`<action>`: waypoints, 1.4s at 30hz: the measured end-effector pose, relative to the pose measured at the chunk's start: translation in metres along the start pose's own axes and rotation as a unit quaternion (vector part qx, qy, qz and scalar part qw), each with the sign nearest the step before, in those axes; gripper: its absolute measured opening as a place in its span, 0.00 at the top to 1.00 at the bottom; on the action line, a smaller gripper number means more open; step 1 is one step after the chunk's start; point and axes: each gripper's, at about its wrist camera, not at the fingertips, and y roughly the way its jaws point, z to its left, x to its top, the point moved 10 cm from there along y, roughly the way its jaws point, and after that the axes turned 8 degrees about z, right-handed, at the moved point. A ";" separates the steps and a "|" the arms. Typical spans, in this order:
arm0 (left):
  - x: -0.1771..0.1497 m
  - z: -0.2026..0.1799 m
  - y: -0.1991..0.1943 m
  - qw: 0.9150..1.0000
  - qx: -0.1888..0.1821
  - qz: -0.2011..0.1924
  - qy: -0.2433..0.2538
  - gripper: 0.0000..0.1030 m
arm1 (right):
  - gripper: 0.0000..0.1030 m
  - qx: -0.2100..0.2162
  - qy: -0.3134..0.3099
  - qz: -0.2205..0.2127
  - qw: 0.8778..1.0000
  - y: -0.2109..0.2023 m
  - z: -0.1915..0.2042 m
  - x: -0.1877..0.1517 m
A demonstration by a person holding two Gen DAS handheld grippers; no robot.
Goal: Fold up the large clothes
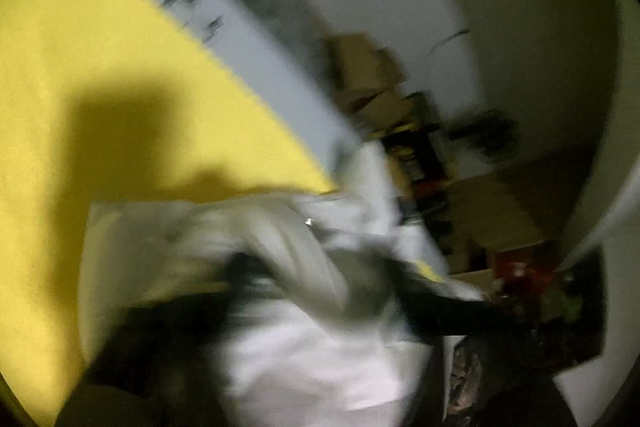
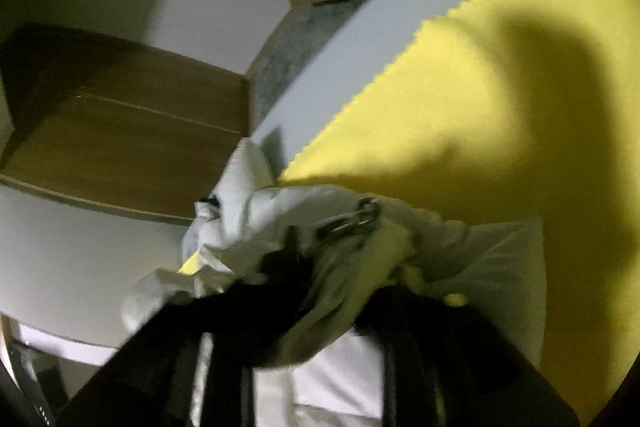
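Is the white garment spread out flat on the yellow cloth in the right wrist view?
No, the white garment is bunched up in crumpled folds at the edge of the yellow cloth, not flat.

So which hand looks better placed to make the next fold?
Hard to call, since both views are blurred. Slightly the right gripper: white garment bunches around it over the yellow cloth. The left gripper looks similarly buried.

Blurred white garment bunched over the dark fingers on yellow cloth.
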 end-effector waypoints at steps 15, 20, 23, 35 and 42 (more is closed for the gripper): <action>-0.124 -0.134 -0.088 0.940 0.153 -0.189 0.240 0.00 | 0.00 -0.130 -0.235 -0.385 0.883 -0.204 0.160 -0.093; -0.173 -0.139 -0.040 0.928 0.192 -0.175 0.268 0.00 | 0.21 -0.153 -0.228 -0.274 0.922 -0.168 0.152 -0.144; -0.185 -0.134 -0.010 0.911 0.248 -0.183 0.274 0.00 | 0.94 -0.221 -0.221 -0.222 0.924 -0.127 0.126 -0.170; -0.141 -0.077 0.061 0.857 0.407 -0.176 0.263 0.00 | 0.96 -0.237 -0.297 -0.137 0.915 0.041 0.143 -0.175; -0.116 -0.039 0.095 0.869 0.406 -0.156 0.237 0.00 | 0.96 -0.295 -0.299 -0.088 0.903 0.115 0.113 -0.148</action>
